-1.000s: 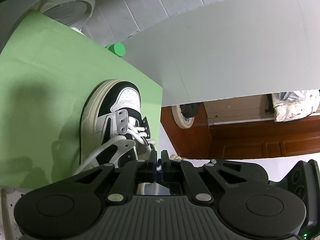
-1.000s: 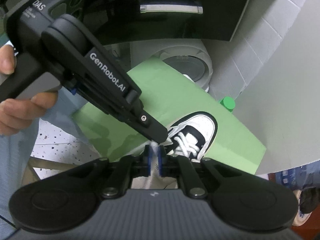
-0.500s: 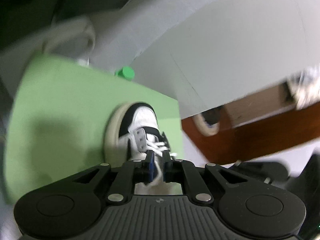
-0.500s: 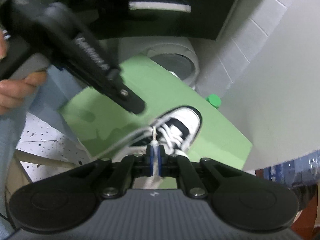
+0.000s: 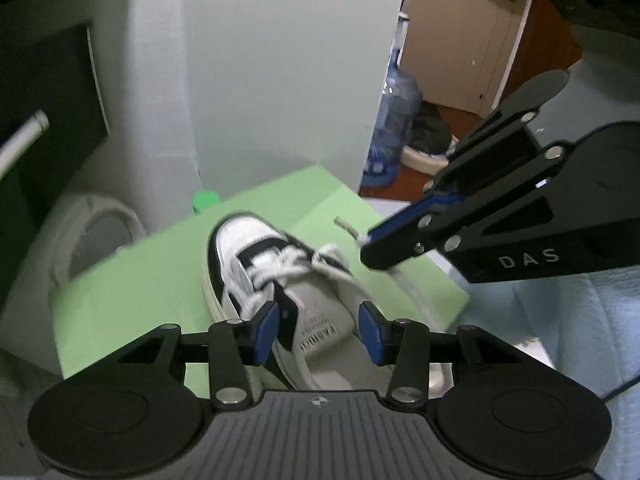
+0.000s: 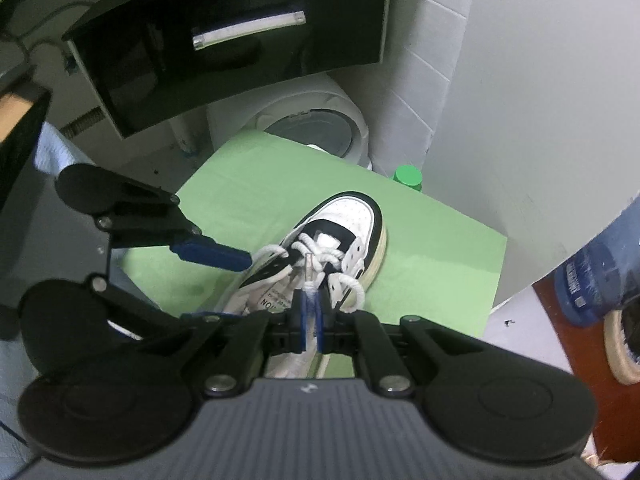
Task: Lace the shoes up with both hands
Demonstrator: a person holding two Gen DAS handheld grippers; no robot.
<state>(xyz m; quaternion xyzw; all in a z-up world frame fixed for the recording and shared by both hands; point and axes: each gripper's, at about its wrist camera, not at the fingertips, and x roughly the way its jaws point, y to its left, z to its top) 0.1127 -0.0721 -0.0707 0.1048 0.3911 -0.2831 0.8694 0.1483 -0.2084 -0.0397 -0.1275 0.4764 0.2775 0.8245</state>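
A black-and-white sneaker (image 5: pixel 256 256) (image 6: pixel 352 220) lies on a green mat (image 5: pixel 140 280) (image 6: pixel 440 260), toe away from me, with white laces (image 6: pixel 316 256) loose across its tongue. My left gripper (image 5: pixel 318 334) (image 6: pixel 228 284) hovers over the tongue. Its jaws are opening, and its blue pads (image 5: pixel 266 332) press on nothing. My right gripper (image 6: pixel 309 320) (image 5: pixel 366 248) is shut on the white lace end (image 6: pixel 308 270) (image 5: pixel 346 228). The aglet sticks out past its pads, and the lace trails down to the shoe's right side.
A green cap (image 5: pixel 206 200) (image 6: pixel 408 176) stands at the mat's far edge beside a white round appliance (image 5: pixel 96 232) (image 6: pixel 312 132). A grey wall panel rises behind. A blue water jug (image 5: pixel 396 120) (image 6: pixel 592 280) sits on the floor to the right. A black cabinet (image 6: pixel 240 40) hangs above.
My left gripper has let go of the lace, opened, rolled and swung round behind the shoe's heel. The right gripper keeps hold of the lace end and has shifted over the shoe.
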